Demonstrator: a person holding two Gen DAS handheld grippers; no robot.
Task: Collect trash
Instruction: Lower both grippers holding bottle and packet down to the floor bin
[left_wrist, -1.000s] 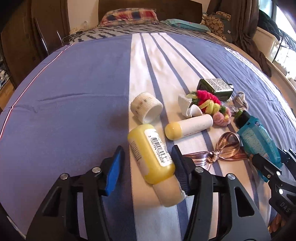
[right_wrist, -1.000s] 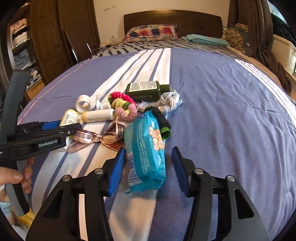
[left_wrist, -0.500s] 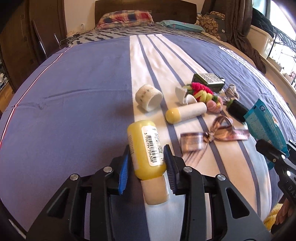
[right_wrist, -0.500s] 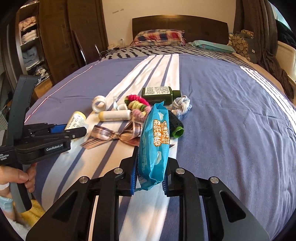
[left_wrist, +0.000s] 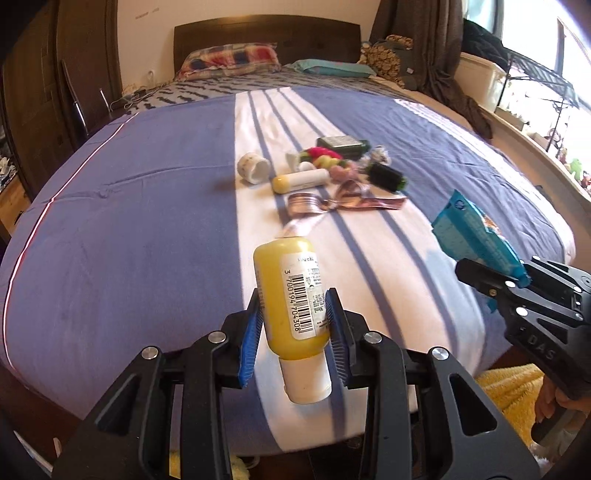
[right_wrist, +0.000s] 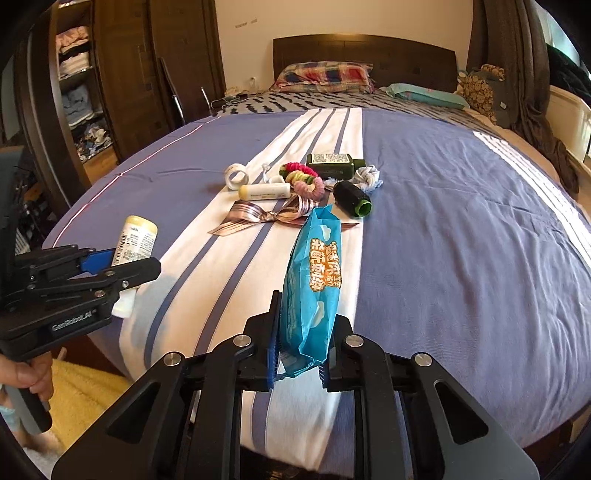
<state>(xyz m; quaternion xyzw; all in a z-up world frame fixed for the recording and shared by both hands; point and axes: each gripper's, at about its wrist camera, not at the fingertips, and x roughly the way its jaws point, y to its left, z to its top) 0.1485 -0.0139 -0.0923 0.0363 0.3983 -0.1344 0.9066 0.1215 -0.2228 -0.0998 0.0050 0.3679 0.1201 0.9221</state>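
Observation:
My left gripper (left_wrist: 293, 314) is shut on a yellow bottle (left_wrist: 291, 291) with a barcode label and a white cap, held above the bed's near edge. It also shows in the right wrist view (right_wrist: 135, 240). My right gripper (right_wrist: 301, 332) is shut on a blue snack packet (right_wrist: 314, 284), held upright above the bed; the packet shows in the left wrist view (left_wrist: 476, 240) too. On the bed lie a tape roll (right_wrist: 236, 176), a cream tube (right_wrist: 264, 191), a striped ribbon bow (right_wrist: 271, 216), hair scrunchies (right_wrist: 301, 176), a dark green bottle (right_wrist: 332, 164) and a black roll (right_wrist: 352, 199).
The bed (right_wrist: 461, 240) has a blue cover with a white striped band down the middle. Pillows (right_wrist: 325, 75) lie at the headboard. A wooden wardrobe (right_wrist: 122, 74) stands to the left. A yellow rug (right_wrist: 88, 391) lies on the floor at the bed's near edge.
Both grippers closed on their items and lifted them off the bed, drawing back toward the near edge. The left took the yellow bottle, the right the blue packet.

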